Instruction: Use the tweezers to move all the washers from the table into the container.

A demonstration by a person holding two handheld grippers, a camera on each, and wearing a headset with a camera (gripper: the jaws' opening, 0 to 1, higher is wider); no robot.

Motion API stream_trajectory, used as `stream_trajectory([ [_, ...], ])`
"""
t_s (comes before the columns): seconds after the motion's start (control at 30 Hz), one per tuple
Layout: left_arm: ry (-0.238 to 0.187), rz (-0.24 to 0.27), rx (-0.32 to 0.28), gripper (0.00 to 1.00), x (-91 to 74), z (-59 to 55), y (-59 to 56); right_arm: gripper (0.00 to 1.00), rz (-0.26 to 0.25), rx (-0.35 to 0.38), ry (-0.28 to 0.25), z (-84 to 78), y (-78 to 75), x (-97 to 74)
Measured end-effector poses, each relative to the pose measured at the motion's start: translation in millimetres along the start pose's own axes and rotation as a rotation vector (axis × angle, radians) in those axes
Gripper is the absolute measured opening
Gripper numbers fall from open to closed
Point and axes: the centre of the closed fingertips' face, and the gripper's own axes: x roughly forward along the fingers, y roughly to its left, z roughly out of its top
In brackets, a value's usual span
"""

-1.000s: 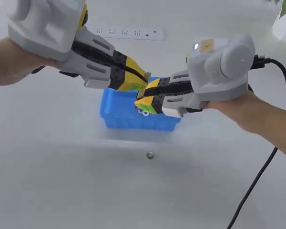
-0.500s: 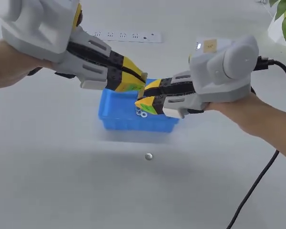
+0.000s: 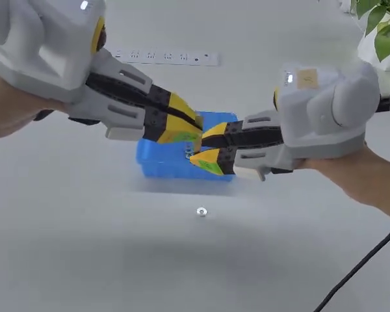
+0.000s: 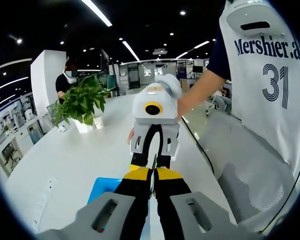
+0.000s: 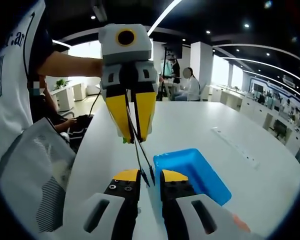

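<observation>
The left gripper (image 4: 152, 177) has its jaws pressed together on the tweezers (image 5: 139, 145), gripping them at the upper end. Their two thin dark legs run out in a straight line from between its yellow pads, and the long axis points at the right gripper (image 5: 150, 175), which faces it head-on. The tweezers' points end in the gap between the right gripper's jaws. Those jaws stand a little apart, one on each side of the points, and I cannot tell whether the pads touch the legs.

In the head view the two grippers meet tip to tip above the blue container (image 3: 155, 161), the left coming in from the upper left and the right from the right. One washer (image 3: 201, 211) lies flat on the white table (image 3: 84, 247) in front of the container, well apart from it. A power strip (image 3: 166, 57) lies beyond the container, and a potted plant (image 3: 377, 29) stands at the table's far right corner.
</observation>
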Motion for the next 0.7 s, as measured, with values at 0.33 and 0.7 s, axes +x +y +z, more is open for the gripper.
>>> stream_trajectory([
  [0.33, -0.028, -0.012, -0.044, 0.06, 8.0, -3.7, -31.2, 0.15, 0.034, -0.014, 0.017, -10.0, 34.0, -8.0],
  [0.7, -0.022, 0.0, -0.066, 0.06, 11.9, -12.8, -40.7, 0.15, 0.037, 0.004, 0.013, -15.8, 43.5, -7.7],
])
